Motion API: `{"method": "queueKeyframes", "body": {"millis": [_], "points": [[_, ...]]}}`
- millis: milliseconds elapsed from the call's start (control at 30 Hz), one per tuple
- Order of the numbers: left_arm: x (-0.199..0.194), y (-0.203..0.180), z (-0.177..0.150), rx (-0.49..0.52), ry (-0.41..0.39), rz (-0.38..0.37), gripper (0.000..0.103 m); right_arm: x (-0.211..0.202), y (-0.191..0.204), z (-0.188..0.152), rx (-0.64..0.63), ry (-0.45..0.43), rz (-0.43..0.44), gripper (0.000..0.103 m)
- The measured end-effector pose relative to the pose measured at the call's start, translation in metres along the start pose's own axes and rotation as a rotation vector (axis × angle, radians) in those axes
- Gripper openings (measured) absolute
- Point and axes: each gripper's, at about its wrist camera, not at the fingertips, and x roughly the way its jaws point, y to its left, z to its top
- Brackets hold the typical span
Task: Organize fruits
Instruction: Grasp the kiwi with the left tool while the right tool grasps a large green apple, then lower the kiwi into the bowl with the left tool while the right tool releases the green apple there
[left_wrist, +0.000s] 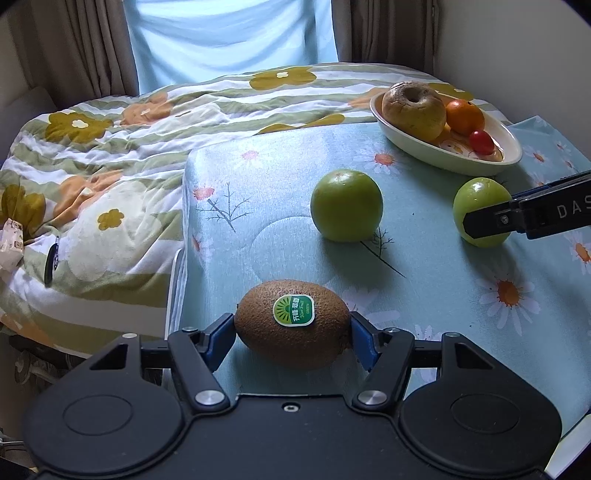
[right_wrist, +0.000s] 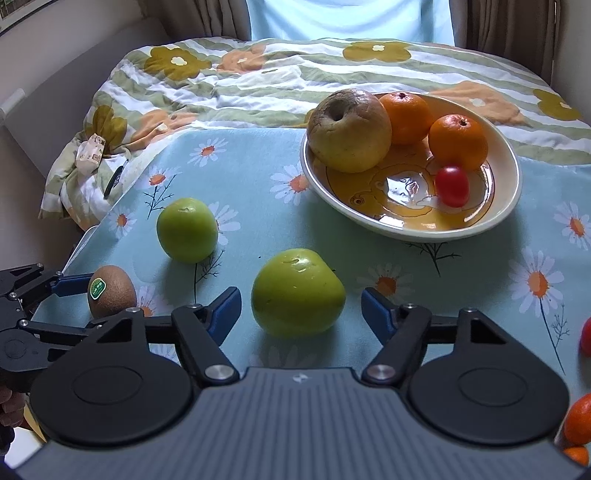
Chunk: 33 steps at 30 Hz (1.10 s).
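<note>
While curtains frame a bright window behind a flowered quilt, the left gripper (left_wrist: 291, 334) clasps a kiwi (left_wrist: 292, 328) on the daisy-print cloth (left_wrist: 424, 258); the right gripper (right_wrist: 301, 308), jaws apart, straddles a green apple (right_wrist: 297, 291) near the bowl (right_wrist: 406, 225)

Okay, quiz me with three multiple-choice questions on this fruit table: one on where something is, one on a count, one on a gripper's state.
1. Where is the kiwi?
A. in the bowl
B. between the left gripper's fingers
C. on the quilt

2. How many oranges lie in the bowl?
A. two
B. none
C. four

3. What does the right gripper do?
A. clamps a tomato
B. straddles a green apple, pads apart from it
C. holds the bowl

B: the left gripper pads press its ends.
A: two, beside the tomato.
B: gaps show on both sides.
</note>
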Motion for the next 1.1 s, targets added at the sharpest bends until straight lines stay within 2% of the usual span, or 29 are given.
{"method": "queueKeyframes", "body": {"millis": [200,233,267,300,467,833,1100], "points": [[-0.002,0.000,-0.001,-0.028,0.004,0.010,0.069,0.009,0.000,0.002,-0.006,-0.003,0.008,0.085],[-0.002,-0.001,-0.001,-0.032,0.004,0.013,0.069,0.009,0.000,0.002,-0.005,-0.004,0.009,0.083],[-0.003,-0.001,-0.001,-0.035,0.004,0.015,0.069,0.010,0.000,0.001,-0.006,-0.005,0.012,0.075],[-0.004,-0.002,-0.002,-0.040,0.004,0.018,0.069,0.011,-0.001,0.001,-0.010,-0.001,0.016,0.072],[-0.012,-0.005,-0.001,-0.059,-0.007,0.032,0.069,0.009,-0.001,-0.001,-0.037,-0.009,0.020,0.072],[-0.055,-0.026,0.016,-0.101,-0.081,0.062,0.069,-0.029,-0.012,-0.002,-0.081,-0.042,0.057,0.072],[-0.092,-0.056,0.037,-0.117,-0.143,0.043,0.069,-0.077,-0.030,0.006,-0.098,-0.086,0.051,0.072]]}}
